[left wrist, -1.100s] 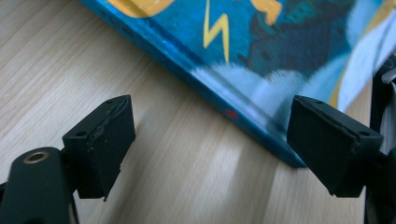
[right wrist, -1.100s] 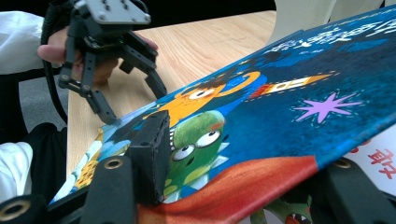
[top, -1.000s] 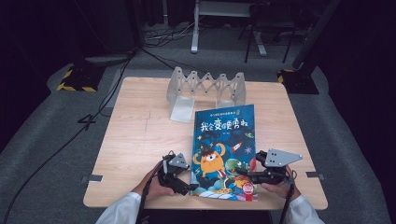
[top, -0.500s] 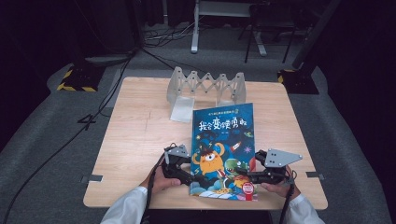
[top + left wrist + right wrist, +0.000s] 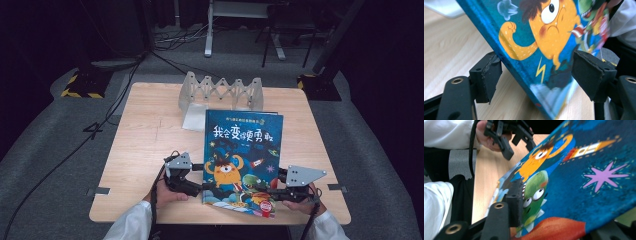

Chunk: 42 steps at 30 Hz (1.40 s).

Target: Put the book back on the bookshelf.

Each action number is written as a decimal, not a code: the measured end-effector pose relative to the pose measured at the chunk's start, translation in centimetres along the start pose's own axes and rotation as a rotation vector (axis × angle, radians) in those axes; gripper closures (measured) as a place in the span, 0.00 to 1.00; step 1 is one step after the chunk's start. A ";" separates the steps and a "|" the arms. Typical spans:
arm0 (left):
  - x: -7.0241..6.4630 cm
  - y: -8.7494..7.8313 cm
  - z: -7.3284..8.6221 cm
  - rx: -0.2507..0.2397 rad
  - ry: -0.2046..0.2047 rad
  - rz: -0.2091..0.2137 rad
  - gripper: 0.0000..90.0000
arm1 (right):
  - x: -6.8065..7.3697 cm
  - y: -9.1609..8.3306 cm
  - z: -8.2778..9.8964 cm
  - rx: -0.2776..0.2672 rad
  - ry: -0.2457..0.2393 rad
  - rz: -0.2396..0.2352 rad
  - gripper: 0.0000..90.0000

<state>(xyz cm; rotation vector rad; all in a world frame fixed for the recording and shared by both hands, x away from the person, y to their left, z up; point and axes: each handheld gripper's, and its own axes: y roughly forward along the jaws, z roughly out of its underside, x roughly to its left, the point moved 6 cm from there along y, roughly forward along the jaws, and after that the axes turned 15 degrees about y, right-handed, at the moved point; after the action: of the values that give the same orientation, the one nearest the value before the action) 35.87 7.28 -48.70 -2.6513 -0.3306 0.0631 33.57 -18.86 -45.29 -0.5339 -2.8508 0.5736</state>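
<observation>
A blue picture book (image 5: pixel 242 150) with an orange monster on its cover lies on the wooden table (image 5: pixel 150 140), its near end raised. My left gripper (image 5: pixel 202 177) is at the book's spine near the bottom corner. In the left gripper view that corner (image 5: pixel 531 62) sits between the jaws (image 5: pixel 536 72), which have just been closing; one pad (image 5: pixel 487 75) touches the spine edge and the other stands off. My right gripper (image 5: pixel 260 192) holds the book's lower right edge. Its jaws (image 5: pixel 562 215) have just closed, one pad (image 5: pixel 516 195) pressing on the cover and the other under the book.
A clear zigzag rack (image 5: pixel 220 92) stands at the table's far side with a white sheet (image 5: pixel 195 117) in front of it. Cables and yellow-black stand bases (image 5: pixel 82 85) lie on the floor beyond. Both hands are close to the table's near edge.
My left gripper moved right to the book's spine and rose. The book's near end has come up off the table. The right gripper stayed in place at the book's edge.
</observation>
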 end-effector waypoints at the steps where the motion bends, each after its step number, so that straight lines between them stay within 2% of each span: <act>1: -0.2 -0.1 -0.2 -0.006 0.016 0.000 0.30 | 0.2 -0.2 0.0 0.003 -0.012 0.006 0.71; 4: -0.7 -0.2 -0.8 -0.019 0.051 0.001 0.33 | 0.3 -1.1 0.0 0.013 -0.036 0.021 0.73; 9: -0.8 -0.1 -1.6 -0.035 0.077 -0.019 0.40 | -0.1 -1.7 1.1 -0.001 -0.002 0.025 0.78; 11: -0.7 0.0 -2.4 -0.054 0.104 -0.021 0.41 | -0.1 -1.8 1.4 -0.003 0.003 0.018 0.80; 18: 0.3 1.2 -3.3 -0.077 0.108 -0.049 0.48 | -0.3 -2.0 1.7 -0.011 0.008 0.037 0.81; 23: 0.2 1.4 -3.6 -0.076 0.127 -0.041 0.55 | -0.9 -2.3 2.1 -0.019 0.036 0.047 0.81; 28: -0.6 1.3 -3.5 -0.092 0.151 0.002 0.60 | -1.6 -2.5 2.8 -0.024 0.068 0.046 0.80; 31: -0.7 1.3 -3.5 -0.097 0.155 0.007 0.62 | -1.7 -2.5 2.9 -0.028 0.071 0.048 0.80; 35: -1.1 2.4 -3.2 -0.066 0.168 0.011 0.62 | -1.2 -2.6 3.2 -0.033 0.059 0.049 0.82; 39: -1.4 3.4 -2.8 -0.052 0.178 0.023 0.70 | -1.5 -2.8 3.5 -0.041 0.076 0.067 0.80; 42: -1.7 4.1 -2.4 -0.020 0.211 0.026 0.73 | -1.6 -2.8 3.6 -0.045 0.082 0.058 0.81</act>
<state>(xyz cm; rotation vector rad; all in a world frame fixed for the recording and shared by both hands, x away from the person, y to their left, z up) 35.41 2.24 -48.47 -2.6516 -0.2276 -0.2116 33.25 -23.11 -47.64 -0.6342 -2.7849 0.4871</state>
